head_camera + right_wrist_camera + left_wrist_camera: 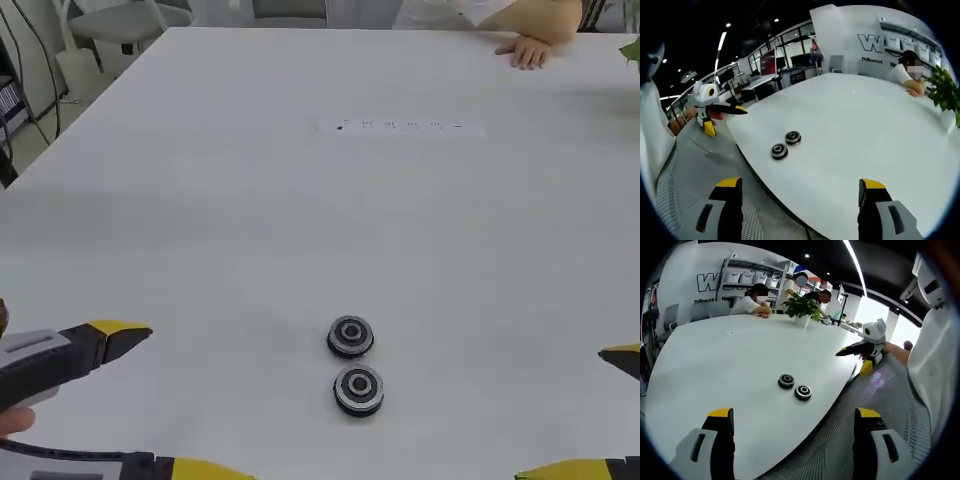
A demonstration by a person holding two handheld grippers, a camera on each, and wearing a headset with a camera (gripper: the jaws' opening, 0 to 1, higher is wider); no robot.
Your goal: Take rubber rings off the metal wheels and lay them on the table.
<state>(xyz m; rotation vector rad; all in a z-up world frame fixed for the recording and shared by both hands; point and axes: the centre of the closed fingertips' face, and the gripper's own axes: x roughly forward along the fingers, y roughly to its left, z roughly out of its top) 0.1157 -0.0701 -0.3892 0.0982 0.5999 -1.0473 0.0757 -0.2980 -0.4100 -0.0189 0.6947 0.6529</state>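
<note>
Two small metal wheels lie flat side by side near the front edge of the white table (250, 200), each with a black rubber ring around its rim. The farther wheel (350, 337) (786, 381) (792, 137) nearly touches the nearer wheel (359, 390) (803, 392) (779, 150). My left gripper (165, 400) (793, 414) is at the front left, open, with nothing between its yellow-tipped jaws. My right gripper (580, 415) (800, 183) is at the front right, open and empty too. Both are well apart from the wheels.
A thin printed strip (400, 126) lies across the middle of the table farther back. A person's hand (525, 50) rests at the far right edge, beside a potted plant (802, 305). Chairs stand beyond the far left corner.
</note>
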